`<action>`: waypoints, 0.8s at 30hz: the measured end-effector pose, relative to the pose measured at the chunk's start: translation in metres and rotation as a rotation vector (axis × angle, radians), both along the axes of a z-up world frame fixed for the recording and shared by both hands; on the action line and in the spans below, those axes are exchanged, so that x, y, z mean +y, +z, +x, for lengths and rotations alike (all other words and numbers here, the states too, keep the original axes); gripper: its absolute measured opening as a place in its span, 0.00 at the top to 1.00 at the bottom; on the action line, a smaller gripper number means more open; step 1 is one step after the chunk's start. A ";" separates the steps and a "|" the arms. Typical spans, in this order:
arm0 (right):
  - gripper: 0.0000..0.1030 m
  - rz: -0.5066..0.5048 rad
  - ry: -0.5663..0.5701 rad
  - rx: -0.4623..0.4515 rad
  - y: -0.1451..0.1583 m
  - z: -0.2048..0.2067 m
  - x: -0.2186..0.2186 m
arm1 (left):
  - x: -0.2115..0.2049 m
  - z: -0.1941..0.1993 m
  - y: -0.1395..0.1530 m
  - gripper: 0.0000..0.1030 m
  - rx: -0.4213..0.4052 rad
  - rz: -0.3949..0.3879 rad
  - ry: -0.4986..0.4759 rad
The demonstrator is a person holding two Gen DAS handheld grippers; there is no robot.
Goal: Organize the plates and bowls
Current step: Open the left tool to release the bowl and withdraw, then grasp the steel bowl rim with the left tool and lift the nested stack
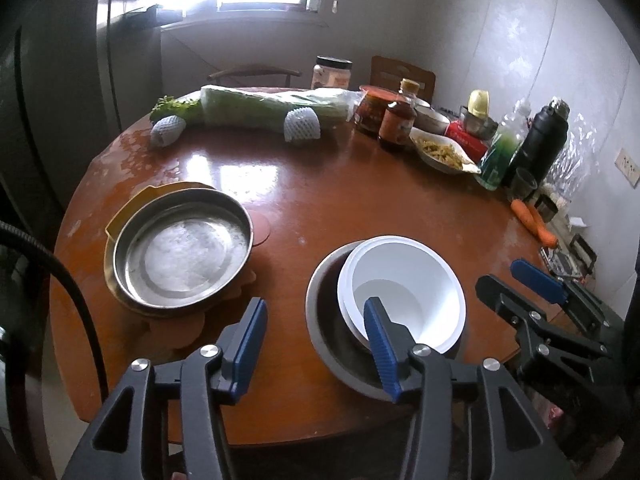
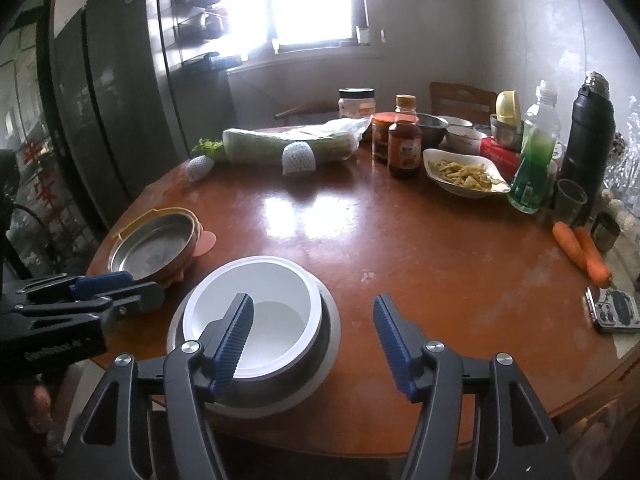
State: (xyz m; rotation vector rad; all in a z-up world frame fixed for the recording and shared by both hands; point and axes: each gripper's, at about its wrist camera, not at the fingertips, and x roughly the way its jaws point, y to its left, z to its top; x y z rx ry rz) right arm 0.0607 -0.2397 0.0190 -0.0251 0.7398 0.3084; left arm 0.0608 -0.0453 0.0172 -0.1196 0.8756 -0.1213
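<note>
A white bowl (image 1: 404, 280) (image 2: 256, 300) sits nested inside a grey bowl (image 1: 324, 320) (image 2: 332, 332) near the front edge of the round brown table (image 1: 304, 200). My left gripper (image 1: 316, 344) is open; its right finger hangs over the white bowl's near rim, and the grey bowl's left wall lies between the fingers without being pressed. My right gripper (image 2: 316, 340) is open too, its left finger over the white bowl and the bowls' right rim between the fingers. A steel plate (image 1: 184, 252) (image 2: 152, 248) rests in a yellow-rimmed dish to the left.
Along the table's back lie a wrapped cabbage (image 1: 272, 108), sauce jars (image 1: 396, 120), a dish of food (image 2: 460, 172), a green bottle (image 2: 532, 160) and a black flask (image 2: 588, 136). Two carrots (image 2: 584, 252) lie at the right edge. Chairs stand behind the table.
</note>
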 end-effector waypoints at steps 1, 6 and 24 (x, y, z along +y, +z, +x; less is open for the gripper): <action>0.38 -0.001 -0.004 0.001 0.000 0.000 -0.001 | 0.001 0.000 0.000 0.50 0.001 -0.004 0.001; 0.38 0.004 -0.023 0.005 0.000 0.001 -0.006 | 0.006 -0.001 -0.004 0.49 0.015 -0.031 0.003; 0.37 0.031 0.000 0.067 -0.018 0.011 -0.002 | -0.010 0.018 -0.027 0.41 0.096 -0.138 -0.030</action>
